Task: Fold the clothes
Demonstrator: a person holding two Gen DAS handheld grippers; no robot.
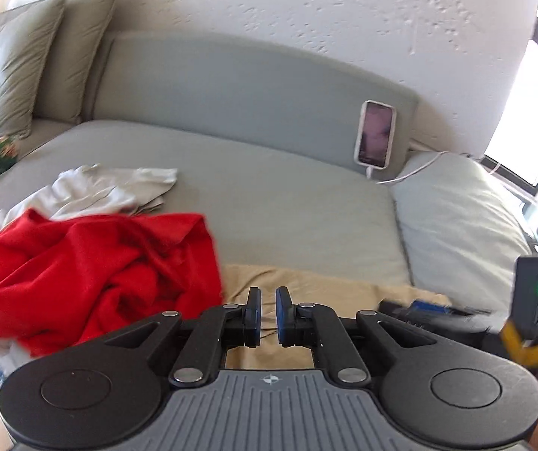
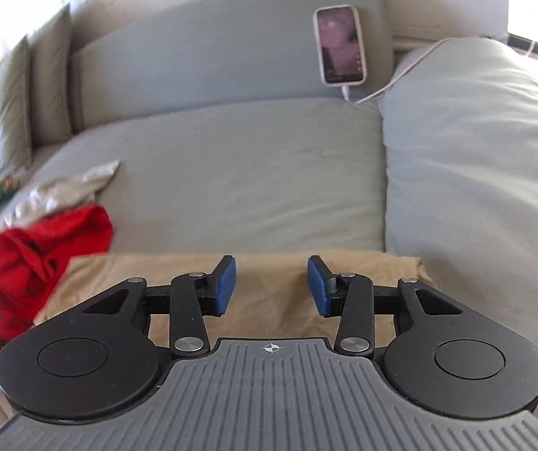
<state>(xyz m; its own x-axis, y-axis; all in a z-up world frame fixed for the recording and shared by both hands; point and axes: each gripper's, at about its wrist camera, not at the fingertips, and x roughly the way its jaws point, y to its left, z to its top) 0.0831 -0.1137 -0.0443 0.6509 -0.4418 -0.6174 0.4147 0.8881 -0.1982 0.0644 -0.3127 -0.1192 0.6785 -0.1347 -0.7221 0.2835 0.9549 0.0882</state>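
Directly beneath both grippers lies a tan garment [image 2: 269,293], spread flat on the grey-green bed [image 2: 238,158]; its far edge runs just ahead of the fingertips in both views. The right gripper [image 2: 272,285] hangs over the middle of this cloth with its jaws wide apart and nothing between the blue pads [image 2: 226,282]. The left gripper [image 1: 267,310] sits over the same tan garment [image 1: 306,282] near its left end, jaws drawn close with only a narrow gap showing; a thin dark thread-like line crosses that gap, but whether any cloth is pinched cannot be told.

To the left of the left gripper, touching the tan cloth's edge, is a crumpled red garment [image 1: 92,267], blurred at its right margin. Beyond it, further left and ahead, lies a rumpled white garment [image 1: 111,188]. A small green item [image 1: 3,152] rests past that, too blurred to identify.

To the right of both grippers a pale pillow [image 2: 475,158] lies on the bed. Ahead, a phone [image 2: 340,45] in a light case leans upright against the headboard cushion [image 2: 201,60], with a white cable [image 2: 400,75] running from its base across the pillow. Two olive cushions [image 1: 35,56] stand at far left against the textured wall [image 1: 306,7].
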